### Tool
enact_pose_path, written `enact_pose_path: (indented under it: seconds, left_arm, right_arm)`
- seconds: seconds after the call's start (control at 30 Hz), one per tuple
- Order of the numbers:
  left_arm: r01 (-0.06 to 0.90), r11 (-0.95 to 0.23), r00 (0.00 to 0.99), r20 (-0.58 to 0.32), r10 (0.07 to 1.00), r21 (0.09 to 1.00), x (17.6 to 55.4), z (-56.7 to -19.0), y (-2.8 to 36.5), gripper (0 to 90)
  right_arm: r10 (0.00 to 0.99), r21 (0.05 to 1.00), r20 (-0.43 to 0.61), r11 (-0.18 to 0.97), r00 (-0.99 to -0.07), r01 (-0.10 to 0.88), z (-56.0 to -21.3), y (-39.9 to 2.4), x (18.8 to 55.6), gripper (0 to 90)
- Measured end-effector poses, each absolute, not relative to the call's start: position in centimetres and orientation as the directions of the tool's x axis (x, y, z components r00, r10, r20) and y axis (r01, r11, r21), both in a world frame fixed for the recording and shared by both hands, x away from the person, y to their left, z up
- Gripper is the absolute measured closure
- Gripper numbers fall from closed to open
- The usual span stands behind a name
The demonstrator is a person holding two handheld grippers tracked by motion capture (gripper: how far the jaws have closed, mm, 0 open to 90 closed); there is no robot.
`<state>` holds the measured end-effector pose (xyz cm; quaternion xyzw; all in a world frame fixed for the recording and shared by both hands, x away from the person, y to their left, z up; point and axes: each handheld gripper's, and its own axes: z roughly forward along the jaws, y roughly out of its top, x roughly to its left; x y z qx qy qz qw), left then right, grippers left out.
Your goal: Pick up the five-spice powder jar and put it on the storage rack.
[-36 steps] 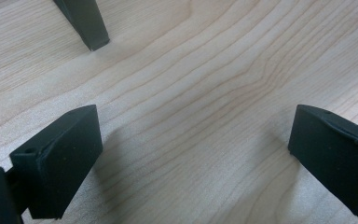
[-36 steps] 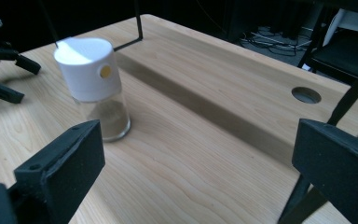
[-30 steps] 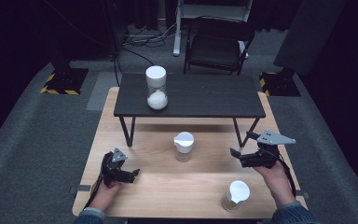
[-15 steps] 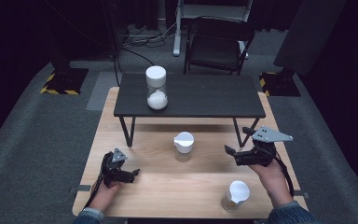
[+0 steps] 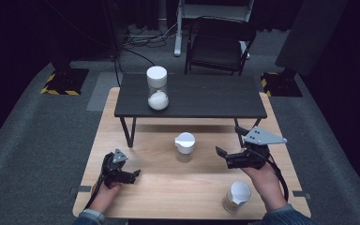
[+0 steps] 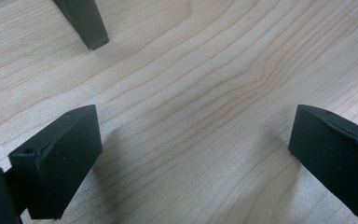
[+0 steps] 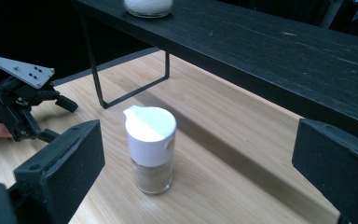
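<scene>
Glass shaker jar with white flip-top lid (image 7: 150, 148), holding brownish powder: upright on light wooden surface (image 5: 168, 187), in front of low black table (image 5: 192, 96). Right tool (image 5: 225, 154): jaws spread wide, aimed at jar, apart from it. Left tool (image 5: 133, 174): released, empty, low over surface.

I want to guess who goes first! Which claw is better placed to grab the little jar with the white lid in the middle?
Probably the right claw. It is open and aimed at the white-lidded jar, which stands between its jaws in the right gripper view. The left claw sits farther away, facing bare wooden table.
</scene>
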<state>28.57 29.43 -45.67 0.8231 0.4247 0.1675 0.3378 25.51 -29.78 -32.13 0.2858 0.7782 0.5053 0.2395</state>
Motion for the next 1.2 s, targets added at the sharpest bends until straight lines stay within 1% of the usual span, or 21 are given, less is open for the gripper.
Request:
enact_pose_path:
  seconds: [0.23,0.57,0.8,1.0,1.2]
  left_arm:
    - [0.592,-0.413,0.577,-0.006,0.817,0.692,28.5,-45.6,29.2,0.2]
    - [0.594,-0.411,0.575,-0.008,0.818,0.692,28.5,-45.6,29.1,0.2]
    - [0.592,-0.412,0.575,-0.006,0.818,0.692,28.5,-45.6,29.1,0.2]
    - [0.593,-0.413,0.576,-0.006,0.817,0.691,28.5,-45.6,29.1,0.2]
    - [0.593,-0.412,0.576,-0.007,0.818,0.691,28.5,-45.6,29.1,0.2]
  right_arm:
    - [0.679,0.922,-0.09,0.333,-0.729,0.197,-31.5,-27.8,25.0,2.2]
    - [0.679,0.926,-0.096,0.329,-0.727,0.186,-30.9,-24.9,24.7,2.2]
    - [0.681,0.93,-0.081,0.314,-0.728,0.191,-30.9,-23.4,24.9,2.2]
    - [0.687,0.938,-0.083,0.299,-0.722,0.176,-31.1,-22.2,24.6,2.2]
    - [0.692,0.936,-0.075,0.296,-0.718,0.188,-31.3,-21.0,24.6,2.0]
